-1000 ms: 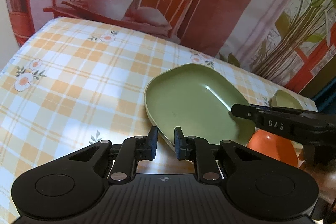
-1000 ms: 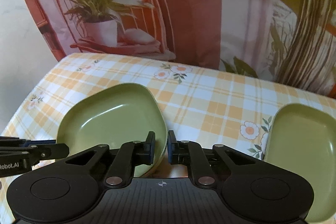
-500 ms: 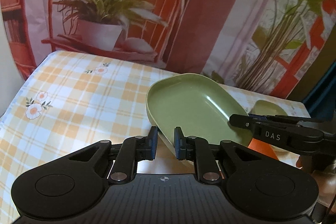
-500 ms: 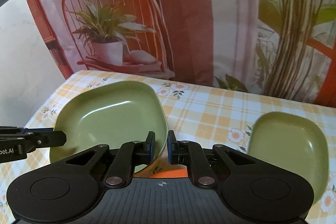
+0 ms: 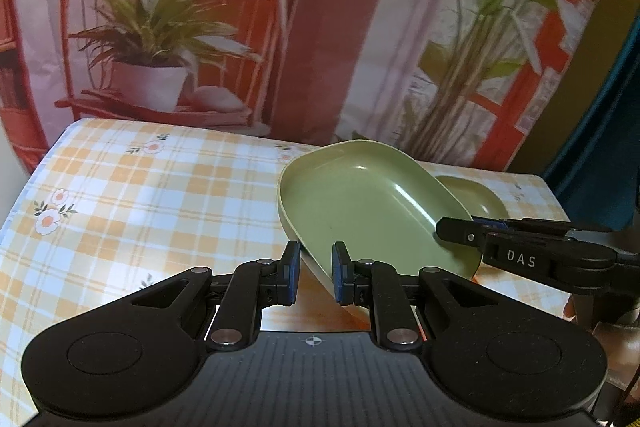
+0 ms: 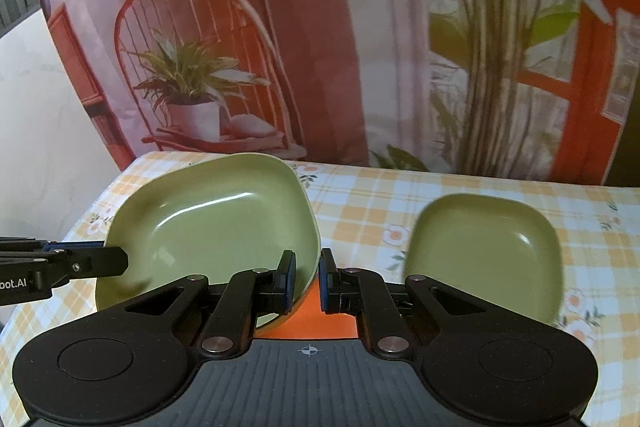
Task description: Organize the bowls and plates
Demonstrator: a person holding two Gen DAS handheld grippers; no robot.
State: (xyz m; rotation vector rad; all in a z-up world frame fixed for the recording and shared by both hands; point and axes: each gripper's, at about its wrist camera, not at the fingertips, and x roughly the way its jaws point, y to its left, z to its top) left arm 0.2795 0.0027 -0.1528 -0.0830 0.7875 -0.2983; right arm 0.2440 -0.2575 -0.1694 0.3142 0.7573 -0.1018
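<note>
Left wrist view: I see my left claw (image 5: 313, 277) pinching the near rim of the large green plate (image 5: 372, 215).
Plate: glossy olive, rounded corners, tilted, lifted above the worktop (image 5: 140, 211).
Right claw (image 6: 308, 281): nipping the same plate's (image 6: 216, 227) opposite edge.
Small green plate (image 6: 484, 251): flat on the checked cloth, to the right.
Room: printed backdrop (image 6: 360, 47) of chair and plants.

Two olive-green plates (image 6: 212, 219) (image 6: 484, 251) lie on an orange-and-white checked, flower-printed worktop cloth (image 6: 360, 203); an orange patch (image 6: 308, 319) shows beneath.
</note>
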